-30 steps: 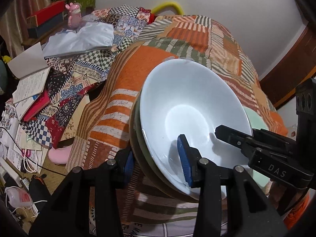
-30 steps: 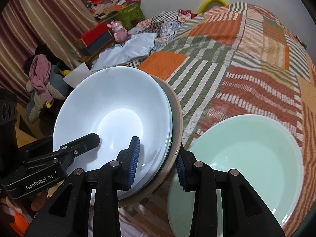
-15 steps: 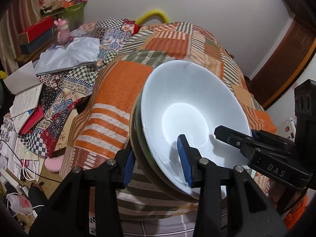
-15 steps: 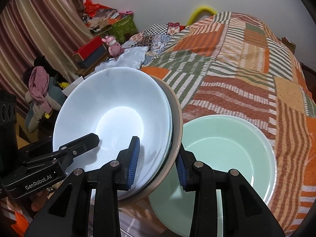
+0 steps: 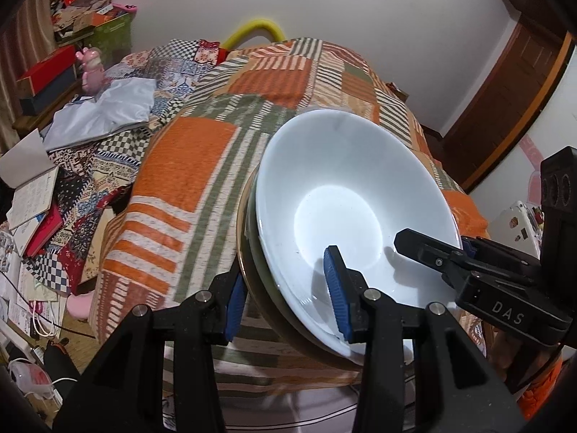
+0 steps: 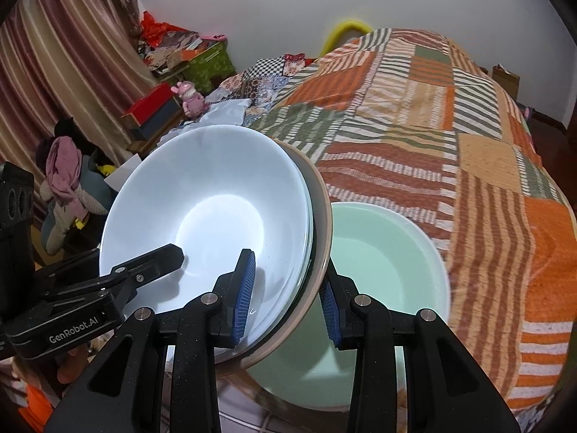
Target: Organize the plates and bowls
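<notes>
A stack of nested bowls hangs tilted in the air above the bed, a white bowl (image 5: 346, 187) on top and a beige-rimmed bowl (image 5: 245, 231) outermost. My left gripper (image 5: 285, 288) is shut on the stack's left rim, one pad inside the white bowl and one under the outer bowl. My right gripper (image 6: 286, 294) is shut on the opposite rim of the white bowl (image 6: 216, 209) and beige bowl (image 6: 322, 216). Each gripper shows in the other's view, the right gripper (image 5: 432, 256) and the left gripper (image 6: 151, 263). A mint green bowl (image 6: 382, 263) rests on the quilt below the stack.
The patchwork quilt (image 6: 468, 144) covers the bed ahead. Books and papers (image 5: 32, 195), a pink figurine (image 5: 90, 68) and boxes (image 6: 155, 108) crowd the left side. A wooden door (image 5: 505, 108) stands at the right. A pale surface edge (image 6: 252, 415) lies under the grippers.
Both grippers have carried the bowl stack upward and back from the bed. The mint green bowl now looks smaller and lower, and more wall shows. The grips are unchanged.
</notes>
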A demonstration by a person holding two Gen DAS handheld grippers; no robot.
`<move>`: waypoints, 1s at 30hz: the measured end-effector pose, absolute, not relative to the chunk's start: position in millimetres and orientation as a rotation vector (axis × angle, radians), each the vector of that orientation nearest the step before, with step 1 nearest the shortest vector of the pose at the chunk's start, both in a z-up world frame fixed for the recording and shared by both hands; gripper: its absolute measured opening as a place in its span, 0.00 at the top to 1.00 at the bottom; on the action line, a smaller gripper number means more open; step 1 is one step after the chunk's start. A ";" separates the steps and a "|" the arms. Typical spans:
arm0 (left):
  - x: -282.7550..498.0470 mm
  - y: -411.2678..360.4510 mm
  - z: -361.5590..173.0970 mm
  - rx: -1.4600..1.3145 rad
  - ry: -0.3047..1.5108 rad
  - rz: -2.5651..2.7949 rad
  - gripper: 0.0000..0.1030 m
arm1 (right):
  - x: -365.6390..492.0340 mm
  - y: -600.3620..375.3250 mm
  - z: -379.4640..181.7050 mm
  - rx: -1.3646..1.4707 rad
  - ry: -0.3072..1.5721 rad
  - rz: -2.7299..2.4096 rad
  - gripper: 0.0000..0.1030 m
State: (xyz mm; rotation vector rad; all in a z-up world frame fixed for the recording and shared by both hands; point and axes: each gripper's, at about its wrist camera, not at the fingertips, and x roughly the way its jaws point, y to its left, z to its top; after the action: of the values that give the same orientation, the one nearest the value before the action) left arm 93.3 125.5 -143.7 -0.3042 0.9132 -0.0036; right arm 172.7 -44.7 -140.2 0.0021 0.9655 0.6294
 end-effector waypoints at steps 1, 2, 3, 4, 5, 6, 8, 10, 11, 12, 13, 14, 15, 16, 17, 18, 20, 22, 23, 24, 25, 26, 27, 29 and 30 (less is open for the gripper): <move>94.4 120.9 -143.6 -0.300 0.915 -0.009 0.60 | 172.6 -48.1 -140.2 0.006 0.964 0.625 0.69; 94.9 117.7 -144.0 -0.297 0.916 -0.013 0.60 | 172.7 -51.8 -140.2 0.009 0.964 0.621 0.69; 95.7 114.3 -144.1 -0.294 0.918 -0.018 0.60 | 173.0 -55.6 -140.0 0.013 0.964 0.618 0.69; 96.7 110.9 -144.3 -0.291 0.920 -0.023 0.60 | 172.9 -59.0 -140.2 0.016 0.963 0.615 0.69; 97.7 108.3 -144.6 -0.290 0.922 -0.026 0.60 | 172.8 -62.0 -140.5 0.019 0.964 0.611 0.69; 98.8 104.9 -144.9 -0.288 0.924 -0.031 0.60 | 171.8 -65.2 -141.0 0.022 0.965 0.606 0.69; 101.0 98.6 -145.8 -0.284 0.928 -0.038 0.60 | 171.6 -71.6 -142.7 0.027 0.968 0.598 0.69; 103.2 92.5 -147.6 -0.280 0.933 -0.046 0.60 | 170.7 -76.8 -144.3 0.032 0.971 0.590 0.69; 104.4 89.4 -148.9 -0.279 0.936 -0.050 0.60 | 171.1 -79.0 -145.2 0.034 0.973 0.587 0.69; 105.3 86.9 -150.4 -0.277 0.938 -0.054 0.60 | 171.8 -81.4 -145.9 0.036 0.976 0.583 0.69; 106.6 84.6 -151.9 -0.277 0.942 -0.058 0.60 | 172.6 -83.8 -147.1 0.038 0.979 0.580 0.69; 108.6 82.2 -154.1 -0.277 0.947 -0.061 0.60 | 173.3 -85.8 -148.4 0.040 0.982 0.575 0.69; 110.1 80.2 -156.2 -0.278 0.952 -0.064 0.60 | 174.2 -87.9 -150.1 0.042 0.986 0.571 0.69; 112.4 77.5 -158.9 -0.277 0.960 -0.068 0.60 | 175.3 -89.7 -152.0 0.045 0.990 0.567 0.69; 113.8 75.1 -160.5 -0.276 0.964 -0.071 0.60 | 176.6 -91.1 -153.5 0.048 0.994 0.564 0.69; 116.0 73.1 -162.9 -0.274 0.971 -0.073 0.60 | 177.7 -92.6 -155.4 0.051 0.999 0.561 0.69; 120.1 70.3 -167.6 -0.273 0.983 -0.079 0.60 | 181.0 -95.2 -159.8 0.057 1.009 0.554 0.69; 124.1 68.7 -172.3 -0.273 0.993 -0.084 0.60 | 183.5 -97.1 -163.3 0.062 1.016 0.551 0.69; 126.8 67.5 -174.6 -0.272 1.001 -0.085 0.60 | 184.8 -97.6 -165.6 0.063 1.021 0.549 0.69; 128.7 66.9 -176.5 -0.271 1.005 -0.086 0.60 | 186.0 -98.3 -167.7 0.065 1.026 0.547 0.69; 130.8 66.5 -179.0 -0.269 1.010 -0.086 0.60 | 187.6 -98.7 -170.4 0.067 1.033 0.545 0.69; 133.3 66.1 -181.7 -0.267 1.016 -0.085 0.60 | 188.9 -98.9 -173.1 0.069 1.040 0.543 0.69; 135.6 66.4 -184.0 -0.267 1.021 -0.085 0.60 | 189.9 -99.6 -174.9 0.071 1.044 0.543 0.69; 137.8 66.3 -187.2 -0.269 1.021 -0.085 0.60 | 190.3 -100.1 -177.1 0.075 1.048 0.545 0.69; 138.1 66.3 -186.7 -0.269 1.017 -0.084 0.60 | 191.0 -100.2 -178.3 0.078 1.051 0.547 0.69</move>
State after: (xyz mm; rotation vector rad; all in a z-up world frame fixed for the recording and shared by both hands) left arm 138.1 66.3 -186.7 -0.2690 1.0165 -0.0844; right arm 191.0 -100.2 -178.3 0.0783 1.0508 0.5471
